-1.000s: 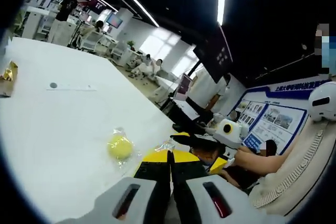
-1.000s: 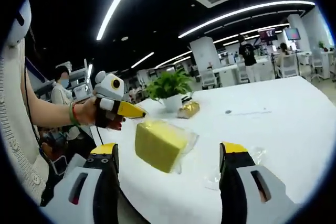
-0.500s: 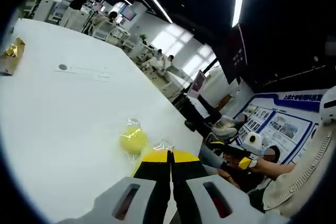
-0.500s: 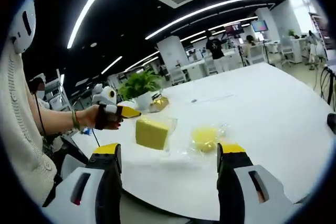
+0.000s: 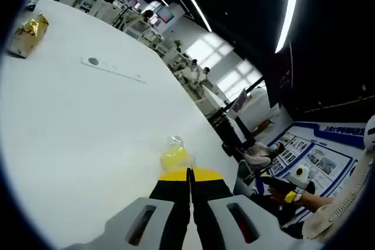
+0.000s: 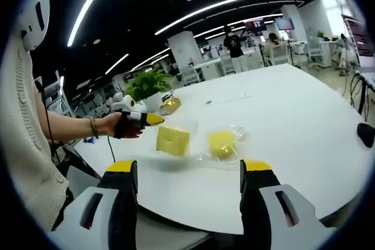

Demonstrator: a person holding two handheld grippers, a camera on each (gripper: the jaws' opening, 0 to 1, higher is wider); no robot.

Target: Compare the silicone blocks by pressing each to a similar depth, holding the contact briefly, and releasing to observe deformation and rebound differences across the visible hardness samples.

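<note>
Two yellow silicone blocks in clear wrap lie on the white table (image 6: 293,103): a square one (image 6: 173,140) and, to its right, a round one (image 6: 221,143). My right gripper (image 6: 188,171) is open, its jaws wide apart, back from the table's near edge and well short of both blocks. A hand holds my left gripper (image 6: 153,119) shut just left of the square block, slightly above the table. In the left gripper view, the shut left gripper (image 5: 188,171) points at a rounded yellow block (image 5: 174,157) lying just beyond its tips. The right gripper (image 5: 288,194) shows off the table's edge.
A potted plant (image 6: 146,86) and a gold packet (image 6: 170,105) stand at the table's far left; the gold packet (image 5: 26,32) also appears far off in the left gripper view. A dark object (image 6: 364,134) lies at the table's right edge. Desks and people fill the room behind.
The right gripper's camera has drawn back, so both blocks look smaller and farther. The left gripper's view has tilted and closed in on the rounded block. Neither gripper's jaws changed.
</note>
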